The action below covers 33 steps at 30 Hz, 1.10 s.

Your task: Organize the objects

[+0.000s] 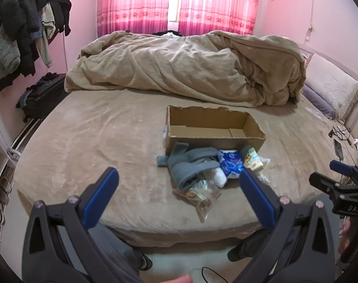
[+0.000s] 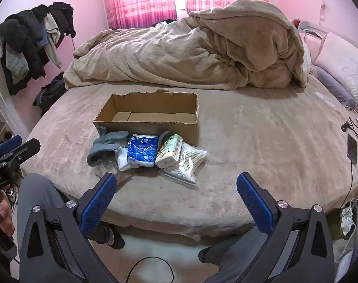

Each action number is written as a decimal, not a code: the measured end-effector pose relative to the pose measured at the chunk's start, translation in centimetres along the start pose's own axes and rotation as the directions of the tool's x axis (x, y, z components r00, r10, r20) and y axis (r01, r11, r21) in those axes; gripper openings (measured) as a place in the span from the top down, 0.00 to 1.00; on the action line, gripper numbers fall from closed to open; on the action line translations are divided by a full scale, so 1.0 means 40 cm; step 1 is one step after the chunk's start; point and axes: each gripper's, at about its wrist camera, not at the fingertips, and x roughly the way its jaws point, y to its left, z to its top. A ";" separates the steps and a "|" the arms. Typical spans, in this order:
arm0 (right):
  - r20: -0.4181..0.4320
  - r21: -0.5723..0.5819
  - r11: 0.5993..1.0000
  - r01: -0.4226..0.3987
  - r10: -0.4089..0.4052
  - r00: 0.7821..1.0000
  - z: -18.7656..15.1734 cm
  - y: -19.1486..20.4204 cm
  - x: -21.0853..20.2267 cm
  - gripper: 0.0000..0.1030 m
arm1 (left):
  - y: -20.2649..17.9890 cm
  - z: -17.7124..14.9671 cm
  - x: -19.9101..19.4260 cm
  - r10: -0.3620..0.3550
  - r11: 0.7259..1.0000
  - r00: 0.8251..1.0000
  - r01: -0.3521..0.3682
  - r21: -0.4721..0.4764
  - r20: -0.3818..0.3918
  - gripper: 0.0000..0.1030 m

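Left gripper (image 1: 179,188): held above the near edge of the bed (image 1: 84,129), blue fingers (image 1: 101,195) spread wide, nothing between them. Aimed toward the pile of items in front of the cardboard box (image 1: 214,127).

Right gripper (image 2: 176,198): likewise above the near edge of the bed, fingers (image 2: 254,202) spread wide, gripping nothing. Visible also at the right margin of the left wrist view, well apart from the pile.

Cardboard box: open-topped, torn rim, resting mid-bed, nothing visible inside.

Items, all outside the box, clustered against its near wall:
- grey cloth (image 2: 105,146): crumpled, at the left end of the pile, touching the box wall
- white item (image 2: 122,158): partly under the grey cloth; identity cannot be told
- blue packet (image 2: 142,149): just beside the grey cloth, overlapping the white item
- pale green-and-yellow pack (image 2: 169,151): just right of the blue packet, leaning against the box
- clear bag of cotton swabs (image 2: 188,162): at the right end, touching the pale pack
- clear bag with brownish contents (image 1: 200,195): nearest the bed edge, in front of the grey cloth

Surroundings: bunched beige duvet (image 1: 190,66) across the far half of the bed; pink curtains (image 1: 143,4) behind; dark clothes (image 1: 25,30) hanging at left
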 end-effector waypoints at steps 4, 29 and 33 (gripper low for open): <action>0.001 -0.003 1.000 0.001 -0.001 1.000 -0.001 0.000 0.001 0.00 | 0.002 0.001 0.002 -0.005 1.000 1.000 0.005 -0.004 -0.004 0.00; -0.004 -0.002 1.000 0.001 -0.001 1.000 -0.006 0.003 0.003 0.00 | 0.000 -0.008 0.012 -0.004 1.000 1.000 0.004 -0.009 -0.013 0.00; -0.002 -0.001 1.000 -0.004 0.004 1.000 -0.007 0.002 0.002 0.00 | 0.000 -0.010 0.013 -0.002 1.000 1.000 0.002 -0.008 -0.013 0.00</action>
